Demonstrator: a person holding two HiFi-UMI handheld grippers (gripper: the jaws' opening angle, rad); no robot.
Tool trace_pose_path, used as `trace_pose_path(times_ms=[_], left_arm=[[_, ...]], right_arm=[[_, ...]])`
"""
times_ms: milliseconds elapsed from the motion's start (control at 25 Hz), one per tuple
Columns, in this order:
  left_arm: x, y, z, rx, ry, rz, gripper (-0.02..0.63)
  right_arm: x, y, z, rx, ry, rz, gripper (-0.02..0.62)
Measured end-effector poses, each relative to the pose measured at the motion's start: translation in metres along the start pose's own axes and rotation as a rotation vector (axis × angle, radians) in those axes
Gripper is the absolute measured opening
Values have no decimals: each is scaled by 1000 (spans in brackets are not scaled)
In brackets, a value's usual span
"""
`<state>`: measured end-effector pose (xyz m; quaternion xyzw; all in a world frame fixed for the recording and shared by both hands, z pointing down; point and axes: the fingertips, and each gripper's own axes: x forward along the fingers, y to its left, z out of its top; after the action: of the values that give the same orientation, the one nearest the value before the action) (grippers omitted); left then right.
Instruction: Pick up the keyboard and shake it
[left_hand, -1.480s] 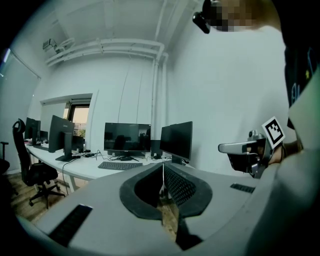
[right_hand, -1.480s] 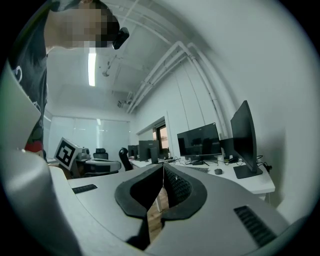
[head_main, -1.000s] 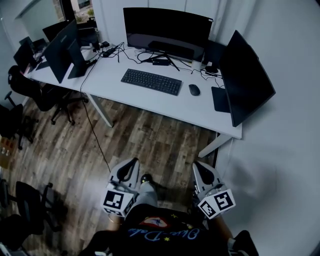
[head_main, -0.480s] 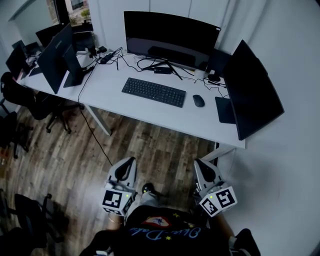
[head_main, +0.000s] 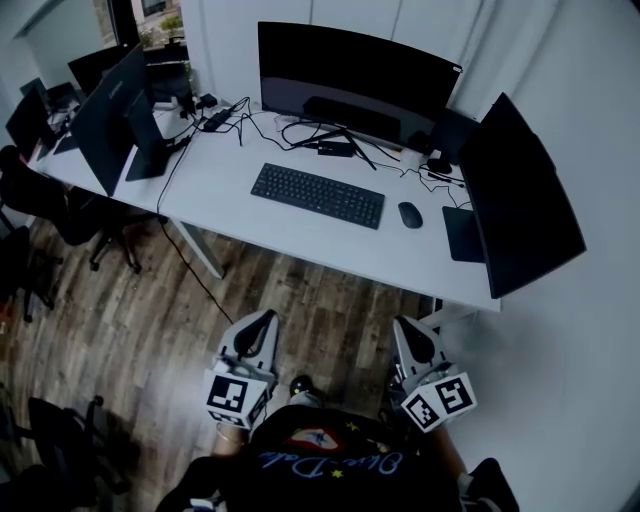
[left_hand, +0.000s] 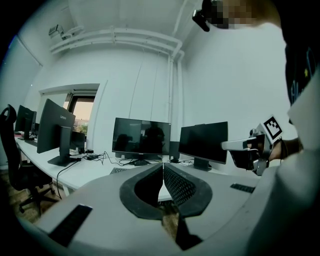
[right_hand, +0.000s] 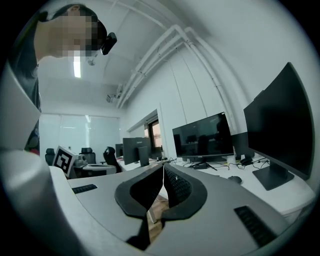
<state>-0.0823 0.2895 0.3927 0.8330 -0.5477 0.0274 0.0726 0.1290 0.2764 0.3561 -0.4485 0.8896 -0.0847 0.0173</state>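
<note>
I hold my left gripper (head_main: 264, 322) and right gripper (head_main: 410, 328) side by side, each with its jaws pressed together on nothing (no gap shows in either). The flat black rectangular keyboard (head_main: 318, 195) lies well ahead of both on the white desk (head_main: 300, 245), just before a wide black monitor (head_main: 355, 75).

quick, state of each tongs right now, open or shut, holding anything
left tongs: closed, holding nothing
right tongs: closed, holding nothing
</note>
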Motion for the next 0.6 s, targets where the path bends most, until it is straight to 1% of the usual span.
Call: trace_pose_path(times_ms=[160,400,600], left_arm=[[14,15,4,2,10,-18,6],[31,26,2,-4,35,-45,6],[48,34,-2,-18,58,-49,6]], right_arm=[[21,-4,-4,35,-7,-18,0],[41,-7,-9,72,3,-25,2],[51,-27,-12,79,22,-46,2]])
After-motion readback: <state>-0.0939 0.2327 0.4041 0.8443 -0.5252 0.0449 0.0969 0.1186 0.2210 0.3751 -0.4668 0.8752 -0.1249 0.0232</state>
